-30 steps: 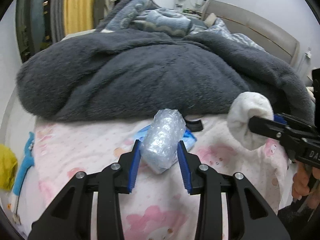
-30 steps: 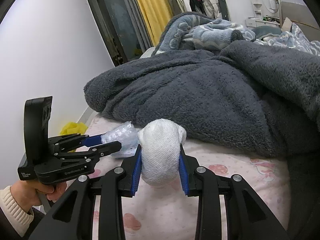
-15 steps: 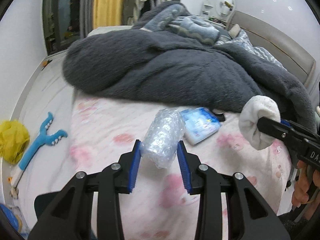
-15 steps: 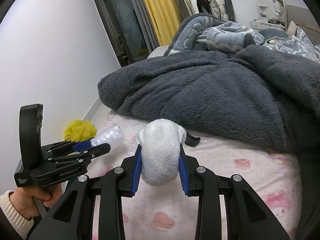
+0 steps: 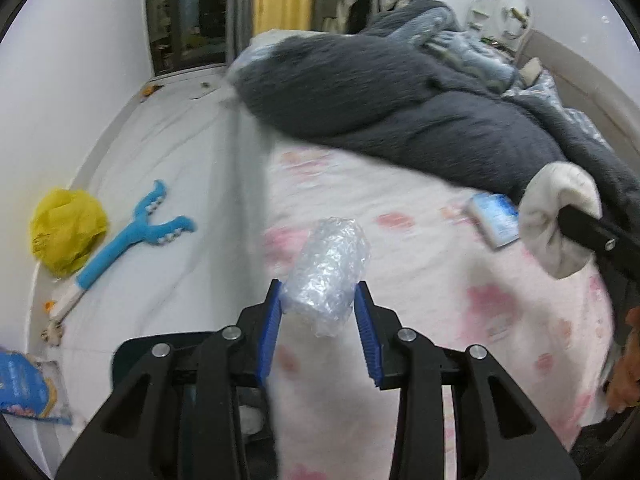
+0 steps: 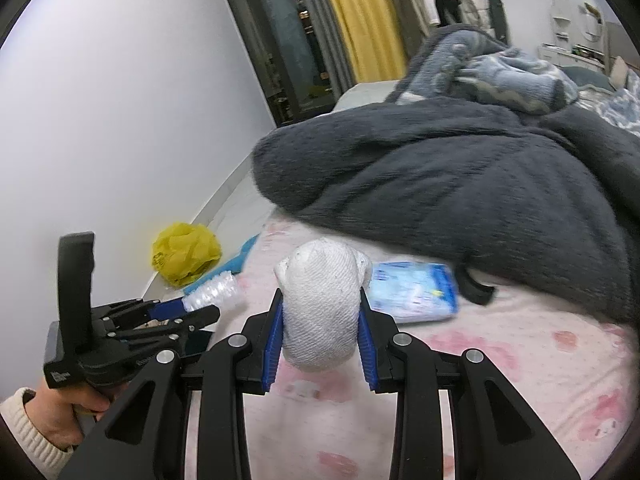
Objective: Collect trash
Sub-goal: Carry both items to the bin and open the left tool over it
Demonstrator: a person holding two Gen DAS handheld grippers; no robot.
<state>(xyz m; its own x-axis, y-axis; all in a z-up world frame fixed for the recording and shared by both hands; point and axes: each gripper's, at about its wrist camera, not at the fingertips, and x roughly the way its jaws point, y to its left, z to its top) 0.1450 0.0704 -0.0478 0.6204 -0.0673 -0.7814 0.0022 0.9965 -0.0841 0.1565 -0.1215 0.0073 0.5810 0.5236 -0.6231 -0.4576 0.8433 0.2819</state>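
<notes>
A crumpled wad of clear bubble wrap (image 5: 326, 270) is gripped between the blue-padded jaws of the left gripper (image 5: 318, 322), which is held above the left edge of the bed (image 5: 440, 280), where the pink-printed sheet drops to the pale floor (image 5: 160, 160). A balled white sock (image 6: 320, 304) is clamped in the jaws of the right gripper (image 6: 320, 332), held over the near part of the sheet; in the left wrist view the same sock is seen at the far right, just beside a blue-and-white packet (image 5: 494, 218) left lying flat on the sheet. The packet is set close to the hem of a dark grey fleece blanket (image 6: 460, 184), by which the far half of the bed is covered; a small black item (image 6: 476, 286) is tucked against that hem.

To the left of the bed, an open strip of floor is bounded by a white wall (image 6: 120, 120) and, at the far end, by a dark glazed door and a yellow curtain (image 6: 360, 20). On that strip, a crumpled yellow bag (image 5: 66, 230) is lodged against the wall, a blue forked tool (image 5: 136, 236) is laid just beside it, and a blue printed wrapper (image 5: 24, 388) is seen at the near left. A dark container rim (image 5: 128, 356) is partly hidden below the left gripper. The left gripper's handle is held by a hand (image 6: 80, 408) in a cream cuff.
</notes>
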